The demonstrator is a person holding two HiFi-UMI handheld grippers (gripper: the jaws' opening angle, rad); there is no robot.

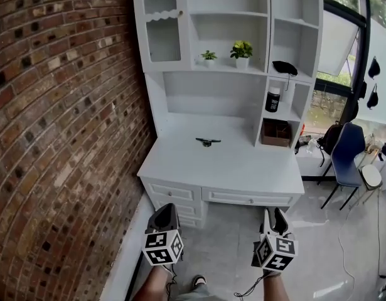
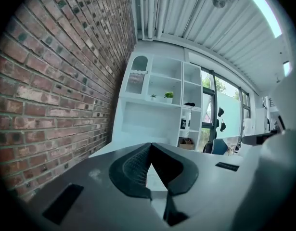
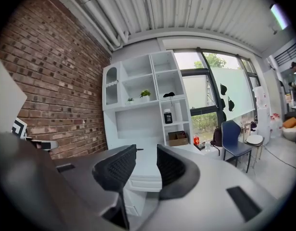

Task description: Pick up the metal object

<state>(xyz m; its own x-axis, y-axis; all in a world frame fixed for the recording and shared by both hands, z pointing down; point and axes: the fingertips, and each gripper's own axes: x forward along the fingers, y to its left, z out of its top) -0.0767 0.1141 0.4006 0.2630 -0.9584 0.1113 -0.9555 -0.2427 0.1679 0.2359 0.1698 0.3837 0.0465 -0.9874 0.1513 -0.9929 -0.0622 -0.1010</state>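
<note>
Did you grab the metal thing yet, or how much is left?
Nothing is done yet. The metal object lies untouched on the white desk. In hand: nothing; the left gripper has its jaws together, the right gripper has them apart, both held short of the desk. Left: reach it, close on it, lift.

Two grippers (image 1: 166, 208) (image 1: 275, 214), one metal object (image 1: 207, 142), two potted plants (image 1: 208, 57) (image 1: 241, 50), one desk (image 1: 224, 171), one chair (image 1: 346, 150).

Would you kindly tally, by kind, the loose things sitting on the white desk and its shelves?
Potted plants: 2
Metal object: 1
Dark jar: 1
Brown box: 1
Black item, too small to identify: 1
Total: 6
</note>
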